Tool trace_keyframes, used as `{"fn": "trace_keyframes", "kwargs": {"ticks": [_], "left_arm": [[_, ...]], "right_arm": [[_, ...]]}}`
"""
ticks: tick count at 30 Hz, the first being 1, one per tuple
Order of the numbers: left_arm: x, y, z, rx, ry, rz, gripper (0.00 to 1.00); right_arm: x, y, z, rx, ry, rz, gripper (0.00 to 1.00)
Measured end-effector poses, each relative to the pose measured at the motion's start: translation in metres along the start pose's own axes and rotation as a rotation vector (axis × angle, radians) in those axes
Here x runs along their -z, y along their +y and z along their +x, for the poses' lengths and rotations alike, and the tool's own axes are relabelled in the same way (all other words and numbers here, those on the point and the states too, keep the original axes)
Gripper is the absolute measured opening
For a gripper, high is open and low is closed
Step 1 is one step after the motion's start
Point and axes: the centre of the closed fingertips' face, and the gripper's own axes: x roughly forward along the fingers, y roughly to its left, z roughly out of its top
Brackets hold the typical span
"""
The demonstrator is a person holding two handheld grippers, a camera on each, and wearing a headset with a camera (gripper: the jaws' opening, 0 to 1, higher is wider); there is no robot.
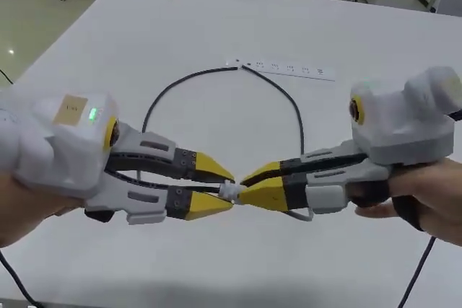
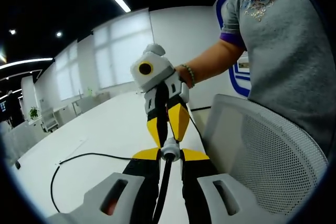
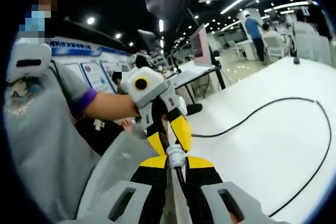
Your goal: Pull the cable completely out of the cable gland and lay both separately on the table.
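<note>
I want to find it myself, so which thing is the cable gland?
Find the big white table, then the left tool and right tool meeting nose to nose above it. Between their yellow tips sits the cable gland: a tiny white knob, unlike the long black cable looping behind.

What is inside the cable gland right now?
The black cable runs into the cable gland; the stretch inside is covered by the gland body and the jaws.

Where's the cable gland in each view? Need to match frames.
Head view: cable gland, just below centre.
Left gripper view: cable gland, lower middle.
Right gripper view: cable gland, lower middle.
Shared landmark: the black cable looping away behind it.
</note>
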Motion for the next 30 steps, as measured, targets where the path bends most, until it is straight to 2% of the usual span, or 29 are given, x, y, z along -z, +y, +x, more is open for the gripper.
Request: {"fn": "trace_keyframes", "kwargs": {"ticks": [4, 7, 8, 10, 11, 13, 15, 16, 20, 24, 30], "left_arm": [[0.003, 0.003, -0.002, -0.015, -0.004, -0.035, 0.15], [0.004, 0.007, -0.003, -0.030, -0.003, -0.056, 0.15], [0.004, 0.008, -0.003, -0.036, -0.004, -0.062, 0.15], [0.004, 0.012, -0.004, -0.049, -0.007, -0.080, 0.15], [0.004, 0.013, -0.004, -0.054, -0.008, -0.085, 0.15], [0.007, 0.016, -0.005, -0.064, -0.003, -0.109, 0.15], [0.009, 0.020, -0.005, -0.080, 0.005, -0.121, 0.15], [0.010, 0.021, -0.005, -0.081, 0.005, -0.130, 0.15], [0.012, 0.020, -0.002, -0.082, 0.015, -0.127, 0.15], [0.013, 0.022, -0.002, -0.094, 0.017, -0.130, 0.15], [0.012, 0.025, -0.003, -0.113, 0.018, -0.134, 0.15]], "right_arm": [[0.000, -0.002, 0.003, 0.087, 0.044, -0.194, 0.07], [-0.001, -0.005, 0.005, 0.137, 0.067, -0.301, 0.07], [-0.003, -0.006, 0.005, 0.159, 0.071, -0.356, 0.07], [-0.003, -0.009, 0.005, 0.186, 0.085, -0.395, 0.07], [-0.006, -0.010, 0.005, 0.204, 0.087, -0.447, 0.06], [-0.004, -0.011, 0.006, 0.210, 0.097, -0.458, 0.05], [-0.009, -0.013, 0.006, 0.231, 0.085, -0.524, 0.03], [-0.007, -0.012, 0.006, 0.226, 0.091, -0.502, 0.02], [-0.006, -0.019, 0.003, 0.252, 0.096, -0.507, 0.00], [-0.003, -0.017, 0.003, 0.237, 0.104, -0.495, 0.00], [-0.001, -0.015, 0.003, 0.242, 0.107, -0.491, 0.00]]}}
